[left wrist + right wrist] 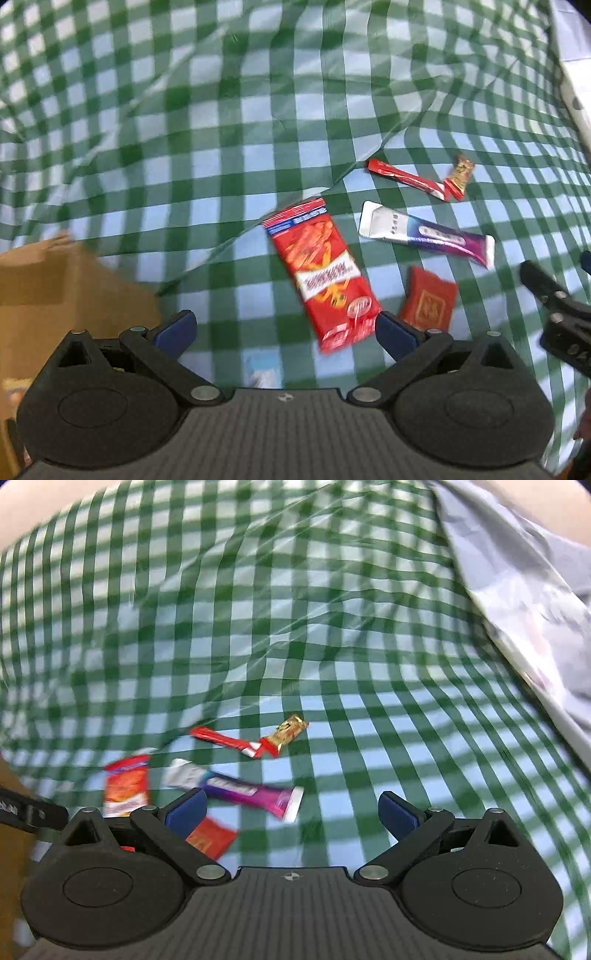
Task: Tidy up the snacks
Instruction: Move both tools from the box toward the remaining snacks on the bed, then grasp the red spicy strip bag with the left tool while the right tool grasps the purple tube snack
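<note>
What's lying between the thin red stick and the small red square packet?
The white-and-purple bar lies across that stretch, between the red stick and the red square packet, touching neither. The left wrist view shows it clearest.

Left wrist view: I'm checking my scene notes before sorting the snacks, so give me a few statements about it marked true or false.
1. Both claws are open and hold nothing: left claw, right claw. True.
2. The large red packet lies inside the cardboard box. False: it lies on the checked cloth, beside the box.
3. The purple and white bar lies on the cloth. True.
4. The thin red stick stands upright. False: it lies flat.
5. The cloth is red checked. False: green and white.
</note>
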A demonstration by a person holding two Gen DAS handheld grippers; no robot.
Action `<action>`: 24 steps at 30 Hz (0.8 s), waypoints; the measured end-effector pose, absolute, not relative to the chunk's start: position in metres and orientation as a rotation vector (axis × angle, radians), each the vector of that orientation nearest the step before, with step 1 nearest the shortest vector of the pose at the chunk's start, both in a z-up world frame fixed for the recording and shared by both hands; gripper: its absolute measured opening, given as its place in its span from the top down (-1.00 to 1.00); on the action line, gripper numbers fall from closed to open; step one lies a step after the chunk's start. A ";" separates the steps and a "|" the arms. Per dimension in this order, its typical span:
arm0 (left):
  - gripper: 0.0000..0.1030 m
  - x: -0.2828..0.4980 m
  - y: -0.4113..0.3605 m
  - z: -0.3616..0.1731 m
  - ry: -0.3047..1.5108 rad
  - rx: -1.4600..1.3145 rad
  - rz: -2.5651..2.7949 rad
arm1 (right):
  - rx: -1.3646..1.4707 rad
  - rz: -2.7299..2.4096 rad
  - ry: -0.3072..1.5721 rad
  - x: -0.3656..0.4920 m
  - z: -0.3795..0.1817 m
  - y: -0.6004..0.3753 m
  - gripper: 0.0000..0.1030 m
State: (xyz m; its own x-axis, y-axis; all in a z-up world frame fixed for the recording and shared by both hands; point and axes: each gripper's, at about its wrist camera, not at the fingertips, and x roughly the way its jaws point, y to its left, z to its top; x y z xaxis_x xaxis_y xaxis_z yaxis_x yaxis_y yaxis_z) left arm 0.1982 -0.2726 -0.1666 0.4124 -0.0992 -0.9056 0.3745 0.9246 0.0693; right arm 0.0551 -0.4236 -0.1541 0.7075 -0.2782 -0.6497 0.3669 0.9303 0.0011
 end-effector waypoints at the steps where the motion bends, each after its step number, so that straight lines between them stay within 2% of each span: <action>1: -0.99 0.207 -0.277 -0.172 1.114 0.269 -0.304 | 0.107 -0.338 0.708 0.067 -0.164 -0.429 -0.92; 11: -1.00 0.259 -0.304 -0.245 1.225 0.253 -0.289 | 0.045 -0.080 0.814 0.147 -0.233 -0.450 -0.93; 13: -1.00 0.256 -0.297 -0.245 1.179 0.211 -0.288 | 0.004 -0.078 0.840 0.155 -0.248 -0.448 -0.99; 15: -1.00 0.255 -0.297 -0.246 1.159 0.223 -0.296 | -0.038 -0.060 0.775 0.151 -0.253 -0.444 -0.99; 24: -1.00 0.254 -0.297 -0.246 1.155 0.223 -0.292 | -0.022 -0.056 0.753 0.148 -0.252 -0.446 -0.99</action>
